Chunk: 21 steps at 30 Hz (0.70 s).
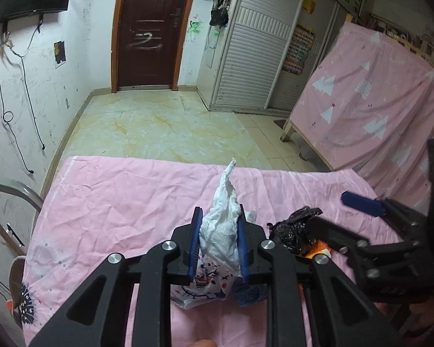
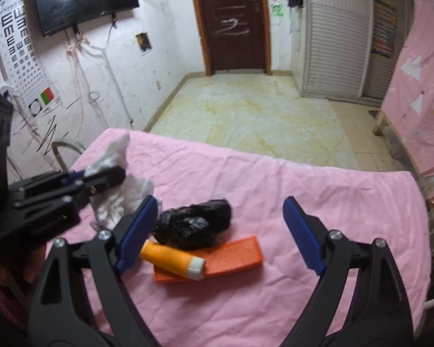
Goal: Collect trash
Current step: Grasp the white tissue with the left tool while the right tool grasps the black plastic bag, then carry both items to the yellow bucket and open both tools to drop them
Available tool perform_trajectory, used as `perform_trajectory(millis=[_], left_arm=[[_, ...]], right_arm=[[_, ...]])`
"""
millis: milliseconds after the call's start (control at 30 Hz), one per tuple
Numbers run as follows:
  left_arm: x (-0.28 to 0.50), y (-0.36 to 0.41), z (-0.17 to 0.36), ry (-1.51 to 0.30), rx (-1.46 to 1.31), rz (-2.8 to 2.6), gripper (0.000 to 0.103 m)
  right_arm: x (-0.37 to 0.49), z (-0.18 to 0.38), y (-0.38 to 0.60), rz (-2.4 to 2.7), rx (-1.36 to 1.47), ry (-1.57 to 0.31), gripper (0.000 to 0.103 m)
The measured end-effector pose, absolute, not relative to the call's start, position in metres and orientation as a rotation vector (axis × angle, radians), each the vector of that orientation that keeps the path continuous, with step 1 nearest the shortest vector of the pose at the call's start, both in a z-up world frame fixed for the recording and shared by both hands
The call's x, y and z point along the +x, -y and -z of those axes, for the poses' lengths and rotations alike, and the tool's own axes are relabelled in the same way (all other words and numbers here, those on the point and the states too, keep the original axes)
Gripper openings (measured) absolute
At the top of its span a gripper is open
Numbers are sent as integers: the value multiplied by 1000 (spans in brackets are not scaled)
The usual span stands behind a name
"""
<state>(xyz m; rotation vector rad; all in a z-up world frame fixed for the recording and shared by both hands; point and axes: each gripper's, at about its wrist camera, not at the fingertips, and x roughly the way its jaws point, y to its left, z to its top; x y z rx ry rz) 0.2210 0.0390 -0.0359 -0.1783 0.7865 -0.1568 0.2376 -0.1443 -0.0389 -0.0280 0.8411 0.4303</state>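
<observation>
My left gripper (image 1: 219, 243) is shut on a crumpled white tissue (image 1: 224, 225), which sticks up between its blue pads above the pink sheet (image 1: 115, 202); it also shows in the right wrist view (image 2: 112, 190). A printed plastic wrapper (image 1: 202, 286) and a blue cloth bit (image 1: 248, 293) lie under the left gripper. My right gripper (image 2: 222, 234) is open over a crumpled black plastic bag (image 2: 193, 224), an orange tube with a white cap (image 2: 172, 260) and a flat orange block (image 2: 231, 256).
The pink sheet's far edge drops to a tiled floor (image 1: 159, 127). A brown door (image 1: 150, 29) stands at the back, a white wardrobe (image 1: 254, 57) to its right, a pink-draped bed frame (image 1: 376, 101) at right. A metal chair frame (image 1: 11, 199) stands at left.
</observation>
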Motion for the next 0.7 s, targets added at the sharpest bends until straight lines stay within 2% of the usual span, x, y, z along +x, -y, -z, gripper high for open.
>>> perform_trajectory(millis=[267,333,367,400,433,533,700], left_arm=[[214,-59,25,-739,-263,154,12],[213,-60,25,-735,-270,158,12],[212,-61,24,-732,-271,157,12],[212,-61,24,-731,-272,157,12],[211,-61,24,-731,-273,158,12],[209,-62,25,-731,-275,159,12],[203,-62,20,-724,-273,162,12]], right_arm=[[245,59,117,-492,-101,-895,84],[246,63,113,-492,-118,-905,63],[247,66,110,-494,-122,-916,60],[248,68,108,-498,-123,-924,51],[248,69,108,-498,-129,-925,47],[245,68,106,-496,-139,-909,42],[235,51,115,-479,-115,-859,42]])
